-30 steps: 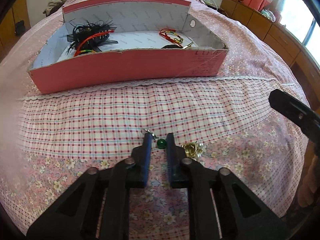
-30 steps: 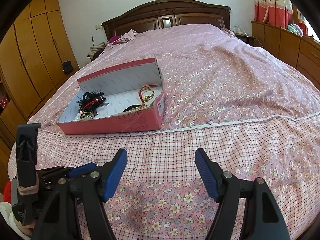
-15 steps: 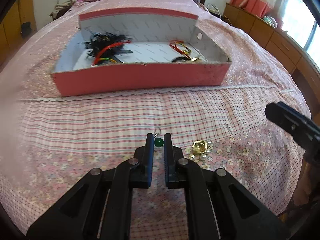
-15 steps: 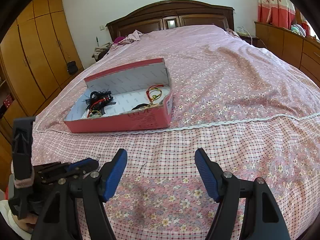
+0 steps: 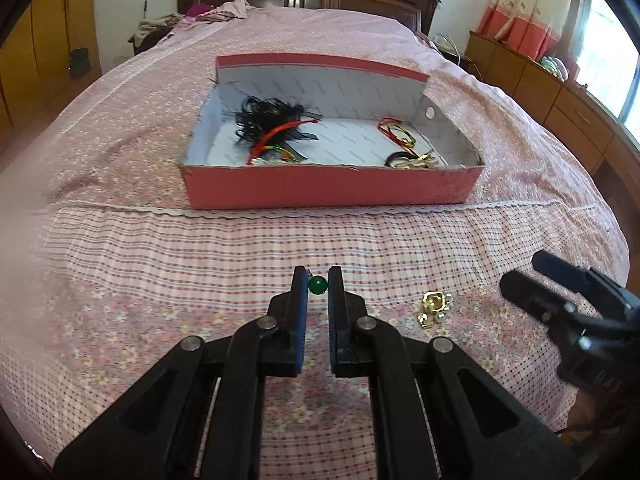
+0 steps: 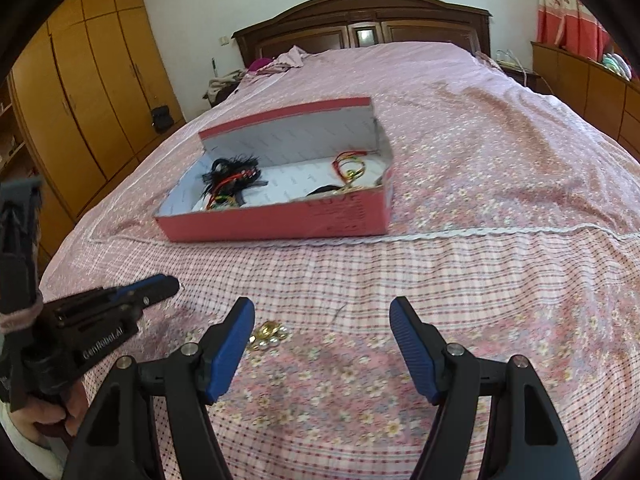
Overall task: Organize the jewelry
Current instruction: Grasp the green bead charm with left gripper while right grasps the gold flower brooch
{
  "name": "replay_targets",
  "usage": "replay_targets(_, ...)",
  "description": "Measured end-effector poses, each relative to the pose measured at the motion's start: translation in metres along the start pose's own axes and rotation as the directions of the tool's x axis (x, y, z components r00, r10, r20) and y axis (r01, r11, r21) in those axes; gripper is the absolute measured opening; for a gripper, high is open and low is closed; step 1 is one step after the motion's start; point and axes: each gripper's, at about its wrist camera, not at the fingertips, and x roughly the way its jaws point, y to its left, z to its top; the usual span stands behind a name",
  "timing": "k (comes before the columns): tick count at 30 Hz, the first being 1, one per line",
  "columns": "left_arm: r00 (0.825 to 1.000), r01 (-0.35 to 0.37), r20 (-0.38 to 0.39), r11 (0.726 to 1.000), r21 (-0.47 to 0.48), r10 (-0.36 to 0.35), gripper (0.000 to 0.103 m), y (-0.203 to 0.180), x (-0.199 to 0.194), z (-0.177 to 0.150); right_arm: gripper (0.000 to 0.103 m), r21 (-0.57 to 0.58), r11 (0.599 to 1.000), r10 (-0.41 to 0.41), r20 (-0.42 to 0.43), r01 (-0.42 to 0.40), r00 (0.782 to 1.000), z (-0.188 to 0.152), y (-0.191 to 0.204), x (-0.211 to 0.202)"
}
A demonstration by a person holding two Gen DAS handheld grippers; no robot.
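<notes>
My left gripper [image 5: 318, 285] is shut on a green bead pendant [image 5: 318, 285] and holds it above the checked bedspread, short of the box. The open pink shoebox [image 5: 332, 188] lies ahead and holds a black feathery piece [image 5: 272, 116], red cords [image 5: 394, 132] and gold items. A gold and pearl jewelry piece [image 5: 434, 306] lies on the bed to the right of the left gripper; it also shows in the right wrist view [image 6: 270, 332]. My right gripper [image 6: 322, 316] is open and empty, just above and right of that gold piece. The left gripper also shows at the left of the right wrist view [image 6: 160, 286].
The bed [image 6: 480, 128] stretches back to a dark wooden headboard [image 6: 360, 28]. Wooden wardrobes [image 6: 80, 92] stand on the left and a low dresser [image 5: 540, 76] on the right. Clothes [image 5: 224, 12] lie near the pillows.
My left gripper has closed on the green bead and lifted it off the bed, tilting up toward the box. My right gripper has drifted closer to the gold piece, still open.
</notes>
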Motion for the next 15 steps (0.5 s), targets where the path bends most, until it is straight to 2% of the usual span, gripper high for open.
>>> replay_targets(15, 1.0, 0.002, 0.017, 0.998, -0.056, -0.001, 0.001, 0.022, -0.005, -0.006, 0.072, -0.105, 0.994, -0.005, -0.101, -0.006, 0.995, -0.019, 0.035, 0.04)
